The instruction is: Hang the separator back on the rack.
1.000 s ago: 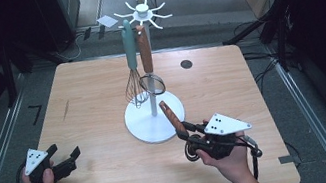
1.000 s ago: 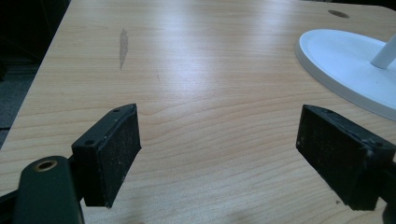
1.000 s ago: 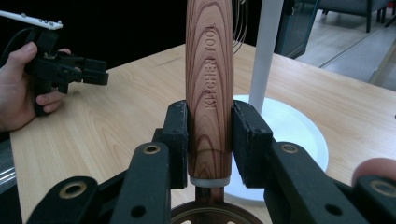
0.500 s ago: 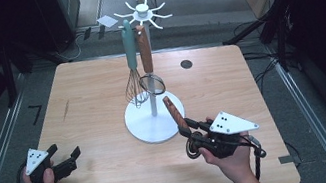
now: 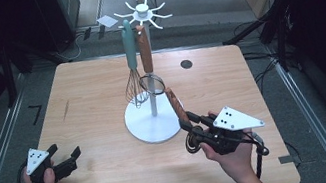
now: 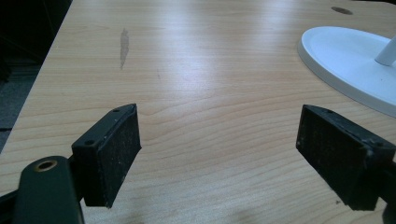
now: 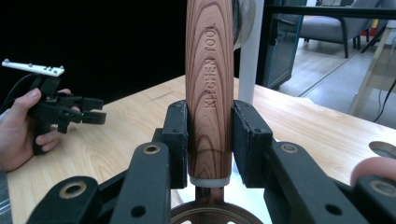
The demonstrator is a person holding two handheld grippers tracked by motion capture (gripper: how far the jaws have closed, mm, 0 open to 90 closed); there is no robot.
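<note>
My right gripper [image 7: 209, 140] is clamping the wooden-handled utensil [image 7: 208, 88] upright beside the white rack [image 5: 152, 124], which I judge calls next for lifting its end to a free hook.

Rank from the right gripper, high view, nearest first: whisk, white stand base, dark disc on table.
Measured from the right gripper:
1. White stand base, just to its left.
2. Whisk, hanging left of the pole.
3. Dark disc, far side of the table.
</note>
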